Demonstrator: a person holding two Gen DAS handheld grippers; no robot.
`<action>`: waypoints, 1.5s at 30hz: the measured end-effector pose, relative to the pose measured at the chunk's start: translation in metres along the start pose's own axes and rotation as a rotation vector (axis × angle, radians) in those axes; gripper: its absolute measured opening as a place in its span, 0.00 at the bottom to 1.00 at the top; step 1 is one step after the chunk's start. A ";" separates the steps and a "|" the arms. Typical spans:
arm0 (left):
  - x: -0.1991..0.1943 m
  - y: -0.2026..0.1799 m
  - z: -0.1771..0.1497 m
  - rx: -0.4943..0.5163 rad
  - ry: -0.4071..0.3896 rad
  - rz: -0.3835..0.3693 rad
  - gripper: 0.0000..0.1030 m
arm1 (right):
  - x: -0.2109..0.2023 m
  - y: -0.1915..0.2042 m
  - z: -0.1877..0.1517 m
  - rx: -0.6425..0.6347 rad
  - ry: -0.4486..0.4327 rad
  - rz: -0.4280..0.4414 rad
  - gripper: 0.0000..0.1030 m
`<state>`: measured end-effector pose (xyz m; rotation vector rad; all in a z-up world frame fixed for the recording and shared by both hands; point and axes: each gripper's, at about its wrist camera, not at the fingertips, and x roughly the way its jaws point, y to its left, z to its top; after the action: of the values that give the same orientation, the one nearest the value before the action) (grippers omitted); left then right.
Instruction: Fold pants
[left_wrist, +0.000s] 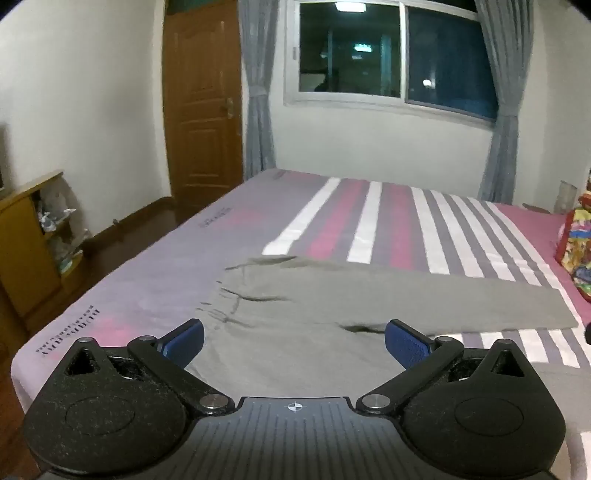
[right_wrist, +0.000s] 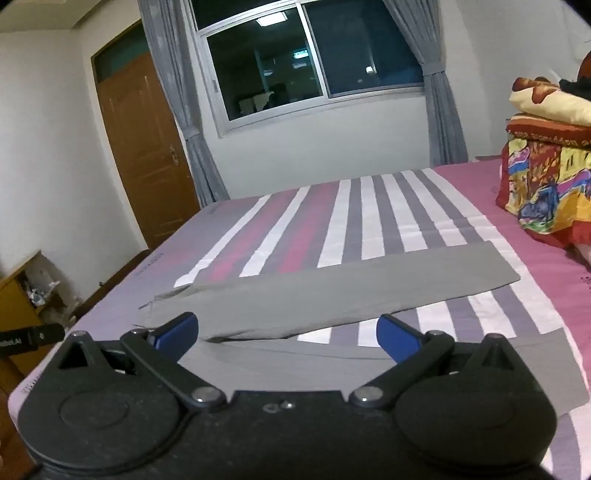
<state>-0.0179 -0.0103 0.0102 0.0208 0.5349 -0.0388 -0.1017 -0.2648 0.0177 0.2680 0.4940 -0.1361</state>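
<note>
Mid-frame on bed (left_wrist: 155, 280) | grey pants (left_wrist: 332, 295) spread flat for folding | left gripper (left_wrist: 293, 341), right gripper (right_wrist: 288, 338): jaws spread, empty.

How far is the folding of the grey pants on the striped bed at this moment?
Done: the grey fabric pants lie spread flat on the striped bed sheet, legs apart, no fold visible. In hand: nothing; the left gripper and right gripper are both open above the cloth, near the waist end. Left: every fold, starting with laying one leg onto the other.
</note>
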 end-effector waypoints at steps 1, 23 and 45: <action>-0.002 -0.002 -0.002 0.001 -0.002 -0.001 1.00 | -0.001 0.001 -0.001 -0.007 -0.001 -0.005 1.00; -0.015 -0.016 -0.009 0.034 0.003 -0.006 1.00 | -0.009 -0.004 -0.010 -0.045 -0.009 -0.053 1.00; -0.001 -0.014 -0.013 0.038 0.014 0.022 1.00 | -0.003 -0.002 -0.011 -0.049 0.000 -0.049 1.00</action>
<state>-0.0258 -0.0238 -0.0004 0.0635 0.5481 -0.0275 -0.1099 -0.2638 0.0096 0.2084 0.5032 -0.1714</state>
